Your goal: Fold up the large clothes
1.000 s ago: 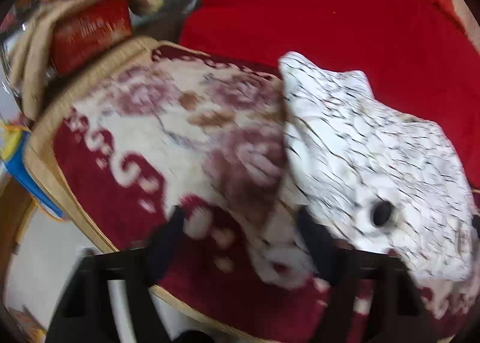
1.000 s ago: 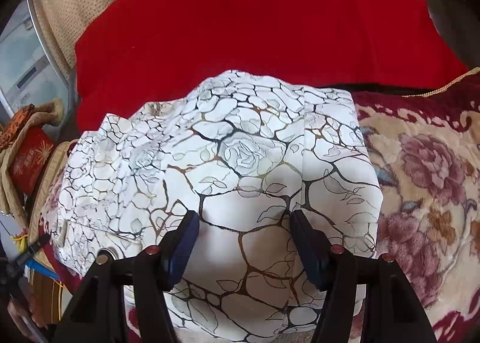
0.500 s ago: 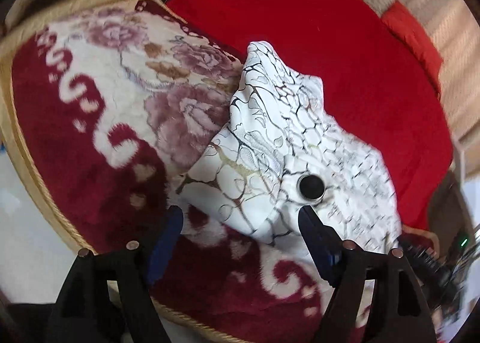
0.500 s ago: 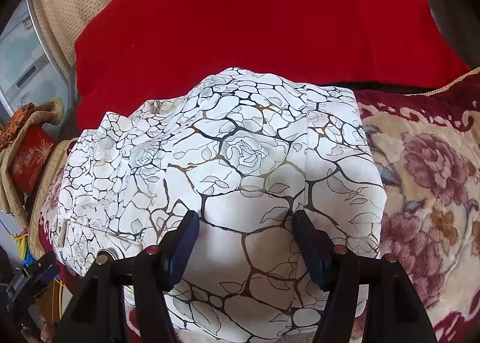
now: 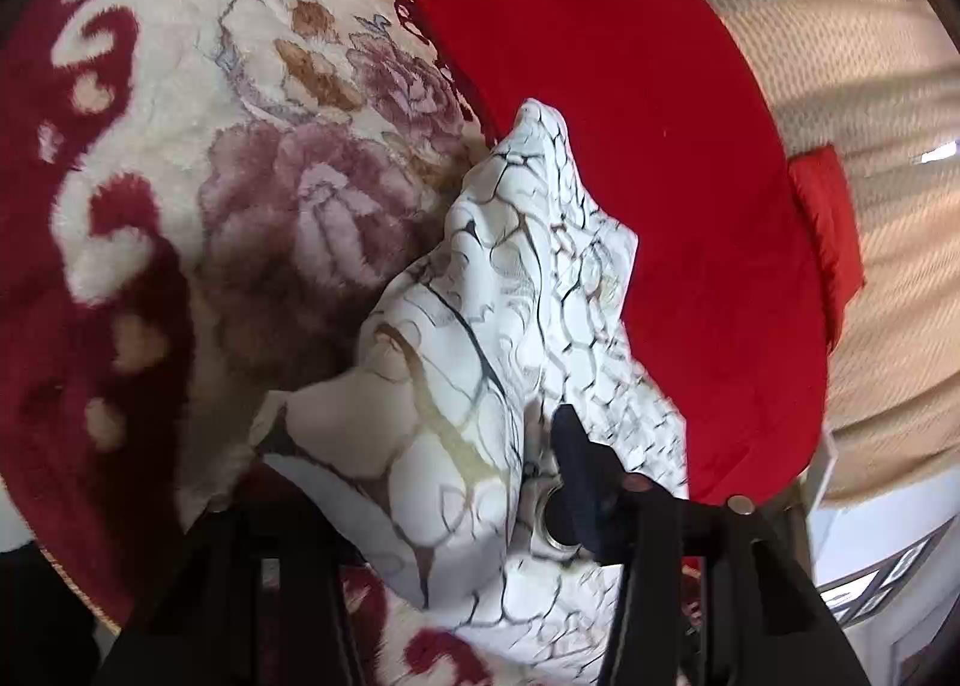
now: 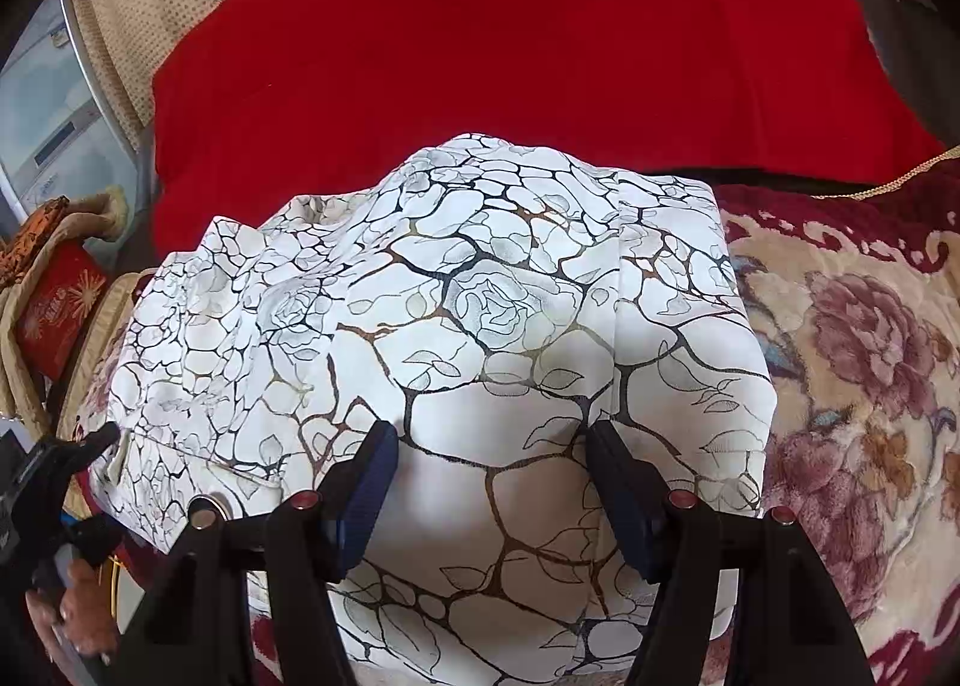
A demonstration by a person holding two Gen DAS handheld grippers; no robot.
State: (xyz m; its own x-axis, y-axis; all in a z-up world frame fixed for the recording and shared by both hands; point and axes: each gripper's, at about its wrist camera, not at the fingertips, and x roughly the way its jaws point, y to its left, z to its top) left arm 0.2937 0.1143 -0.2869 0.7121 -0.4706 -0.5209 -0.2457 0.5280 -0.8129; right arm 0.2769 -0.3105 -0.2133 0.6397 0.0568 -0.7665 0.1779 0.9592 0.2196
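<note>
A: Any writing? What about the nearest jaws?
B: None legible. The left gripper (image 5: 432, 482) has just been closing; a fold of the white garment (image 6: 456, 314) sits between its jaws, but a grip is unclear. The right gripper (image 6: 489, 482) stands half-open over the garment.
A: Farther?
B: The floral blanket (image 6: 852, 362), then the red cushion (image 6: 480, 44).

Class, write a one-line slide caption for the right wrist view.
Right gripper pressing open jaws onto a folded white rose-print garment lying on a floral blanket.
</note>
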